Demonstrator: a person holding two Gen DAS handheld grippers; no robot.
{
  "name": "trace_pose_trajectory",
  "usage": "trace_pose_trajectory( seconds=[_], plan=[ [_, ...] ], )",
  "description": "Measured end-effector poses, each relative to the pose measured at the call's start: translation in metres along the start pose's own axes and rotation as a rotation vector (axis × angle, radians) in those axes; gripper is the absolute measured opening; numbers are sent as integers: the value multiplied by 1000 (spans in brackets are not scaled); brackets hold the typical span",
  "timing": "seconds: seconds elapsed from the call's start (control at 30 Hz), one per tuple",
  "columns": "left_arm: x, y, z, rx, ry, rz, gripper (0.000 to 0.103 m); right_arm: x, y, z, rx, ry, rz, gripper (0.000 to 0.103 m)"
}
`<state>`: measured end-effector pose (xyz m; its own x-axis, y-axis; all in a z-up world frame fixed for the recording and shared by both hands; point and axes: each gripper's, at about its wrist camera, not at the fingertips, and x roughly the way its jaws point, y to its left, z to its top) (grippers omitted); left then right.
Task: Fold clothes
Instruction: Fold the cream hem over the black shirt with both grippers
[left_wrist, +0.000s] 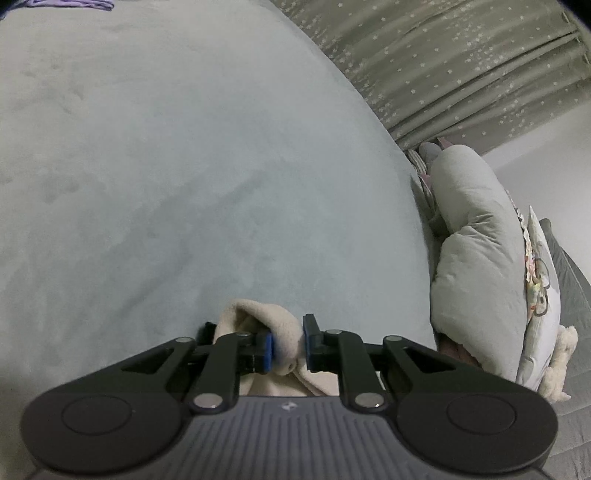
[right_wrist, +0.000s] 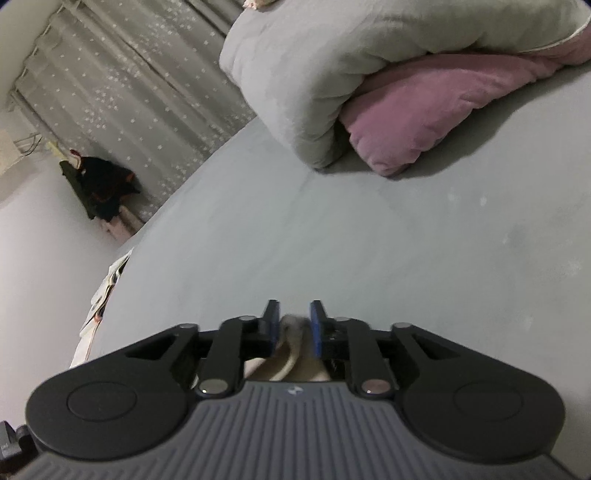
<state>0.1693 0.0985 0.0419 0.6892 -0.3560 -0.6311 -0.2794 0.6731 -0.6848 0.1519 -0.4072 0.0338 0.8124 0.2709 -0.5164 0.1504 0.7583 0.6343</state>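
Holding cream garment (left_wrist: 266, 325) low over grey bed (left_wrist: 184, 166): left gripper (left_wrist: 288, 347) fingers narrow, pinching fabric fold. Right gripper (right_wrist: 293, 328) fingers narrow, cloth between; contact unclear. Two-point hold keeps edge taut, presumably for laying flat.

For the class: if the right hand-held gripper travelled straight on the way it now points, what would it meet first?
Most likely the grey bed surface just ahead of the right hand-held gripper, well short of the pink quilt; depth is uncertain.
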Motion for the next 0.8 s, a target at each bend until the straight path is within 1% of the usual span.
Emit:
trace_pose_trajectory(
  seconds=[0.03,0.07,0.13,0.23,0.27,0.3,0.37,0.4,0.43,0.47,0.53,0.57,0.6,0.7,0.73,0.77,0.8],
  plan=[
    [1,1,1,-6,10,-5,17,5,2,1,-18,9,-7,23],
    [2,1,1,-12,19,-10,26,8,3,2,-34,15,-17,24],
    [0,2,3,-24,9,-23,58,11,7,2,-64,12,-35,25],
    [-16,2,16,18,-99,-20,60,12,11,3,-98,1,-51,27],
    [-21,2,22,30,-125,-23,60,9,10,6,-97,-16,-42,28],
    [-26,2,27,42,-132,-18,60,6,9,8,-92,-37,-29,28],
    [-31,-2,27,88,-122,4,60,-2,10,12,-85,-85,-22,34],
    [-33,-6,25,131,-117,16,60,-4,11,13,-87,-96,-29,36],
    [-35,-10,21,180,-112,29,60,-7,12,15,-89,-104,-37,40],
    [-38,-17,15,244,-101,47,60,-9,14,16,-104,-100,-55,41],
    [-41,-31,-3,373,-79,62,61,-15,21,14,-157,-89,-96,42],
    [-43,-37,-13,426,-66,60,61,-16,22,14,-170,-89,-99,42],
    [-45,-41,-23,477,-53,56,62,-19,32,8,-251,-57,-68,42],
    [-50,-60,-61,672,-39,71,66,-24,62,-15,-513,65,24,42],
    [-48,-65,-73,734,-37,82,68,-23,79,-32,-672,114,47,42],
    [-46,-69,-86,795,-36,95,69,-20,91,-46,-786,136,52,42],
    [-43,-73,-99,856,-35,107,70,-14,100,-56,-856,154,50,42]
  ],
)
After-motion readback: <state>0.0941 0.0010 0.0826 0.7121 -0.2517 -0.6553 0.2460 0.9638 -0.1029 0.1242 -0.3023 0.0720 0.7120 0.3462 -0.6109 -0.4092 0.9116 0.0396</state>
